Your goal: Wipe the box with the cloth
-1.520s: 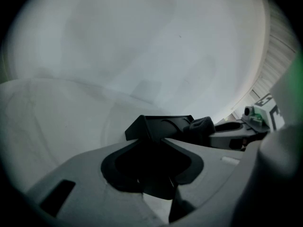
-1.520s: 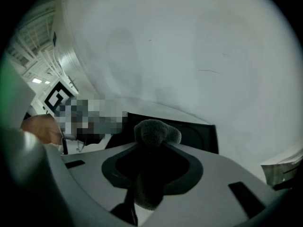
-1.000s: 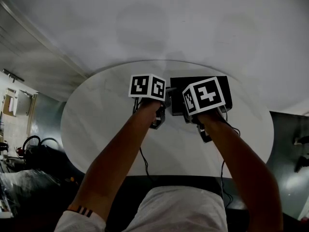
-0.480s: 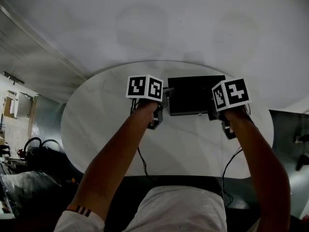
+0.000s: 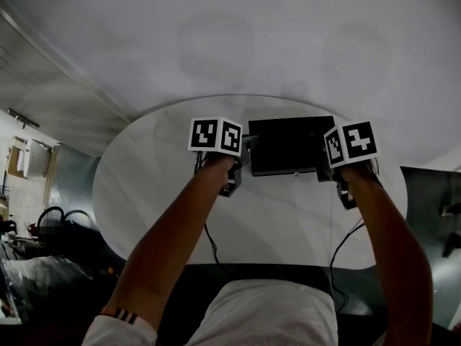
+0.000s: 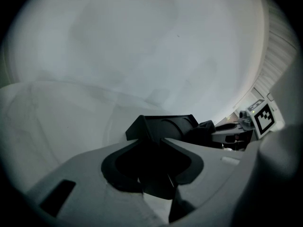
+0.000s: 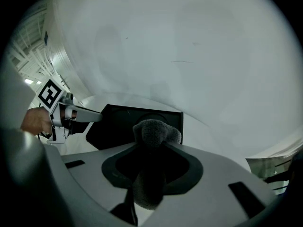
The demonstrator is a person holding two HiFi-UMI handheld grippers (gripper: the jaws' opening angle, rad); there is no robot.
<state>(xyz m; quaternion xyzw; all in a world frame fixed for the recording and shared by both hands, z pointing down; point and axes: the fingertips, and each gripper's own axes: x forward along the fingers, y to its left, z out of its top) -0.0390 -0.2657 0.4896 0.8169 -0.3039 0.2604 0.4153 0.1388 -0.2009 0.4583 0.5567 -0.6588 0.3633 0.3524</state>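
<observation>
1. We steadied the black box [image 5: 288,144], toward 12 o'clock on the round table [image 5: 155,186], with our left gripper [image 5: 243,152] jaws clamped on its 9 o'clock edge.
2. Our right gripper [image 7: 151,167], jaws pinching the grey cloth [image 7: 152,131], sat at the box's 3 o'clock edge.
3. We judged the wiping under way; how much of the top remained, we could not tell.
</observation>
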